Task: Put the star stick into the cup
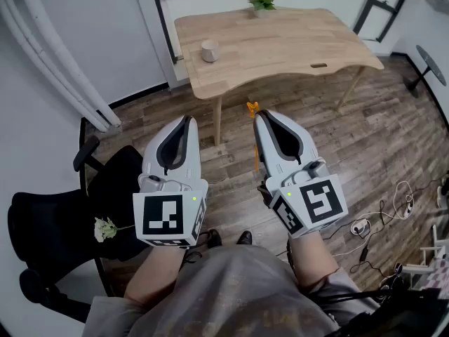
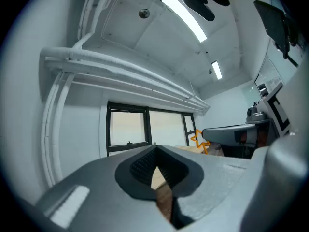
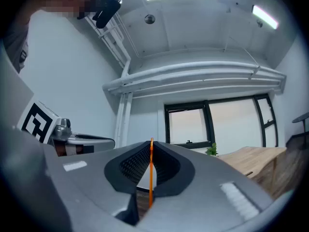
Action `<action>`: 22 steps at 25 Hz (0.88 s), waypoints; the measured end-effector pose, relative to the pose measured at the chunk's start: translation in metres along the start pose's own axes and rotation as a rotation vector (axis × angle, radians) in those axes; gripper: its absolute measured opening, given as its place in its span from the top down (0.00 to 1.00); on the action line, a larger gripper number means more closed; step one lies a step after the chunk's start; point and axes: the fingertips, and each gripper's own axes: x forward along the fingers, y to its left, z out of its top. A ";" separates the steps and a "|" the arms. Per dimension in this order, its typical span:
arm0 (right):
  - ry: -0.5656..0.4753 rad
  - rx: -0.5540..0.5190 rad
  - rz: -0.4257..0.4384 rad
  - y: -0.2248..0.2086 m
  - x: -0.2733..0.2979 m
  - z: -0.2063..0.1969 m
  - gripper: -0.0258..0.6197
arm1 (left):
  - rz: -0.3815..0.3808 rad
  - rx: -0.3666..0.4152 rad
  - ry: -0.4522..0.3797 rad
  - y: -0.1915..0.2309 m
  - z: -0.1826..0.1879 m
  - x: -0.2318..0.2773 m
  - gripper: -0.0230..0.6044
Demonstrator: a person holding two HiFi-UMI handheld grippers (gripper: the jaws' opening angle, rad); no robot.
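I am holding both grippers side by side above the wooden floor (image 1: 365,139), short of the near edge of the table (image 1: 295,51).

Right gripper (image 1: 261,115): I am clamping its jaws on the star stick (image 1: 252,107). In the right gripper view the thin orange shaft is running straight up between the two ribbed pads, with the jaws closed against it on both sides. In the head view the orange star end is projecting just past the jaw tips, and it is hanging over the floor, not over the table.

Left gripper (image 1: 186,120): I am holding its jaws closed. In the left gripper view the tips are meeting, and nothing is sitting between the pads; only the floor is showing through the gap behind the tips.

The cup (image 1: 209,50) is standing upright on the table near its left edge, well apart from the star stick and from both grippers. A small green plant (image 1: 263,1) is standing at the far edge of the table.

A black chair (image 1: 42,230) is standing to my left, with a white flower (image 1: 105,229) lying on it.
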 end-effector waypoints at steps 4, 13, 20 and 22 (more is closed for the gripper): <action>-0.005 0.002 0.000 -0.008 0.000 0.000 0.90 | -0.004 0.006 -0.006 -0.005 -0.002 0.008 0.96; -0.026 0.037 0.023 -0.031 -0.015 0.001 0.90 | -0.001 0.017 0.008 -0.031 -0.003 0.018 0.96; -0.026 0.077 0.037 -0.055 -0.019 -0.007 0.90 | 0.008 0.018 0.045 -0.047 -0.021 0.027 0.96; -0.022 0.090 0.038 -0.061 -0.015 -0.011 0.90 | 0.004 0.018 0.057 -0.048 -0.025 0.034 0.96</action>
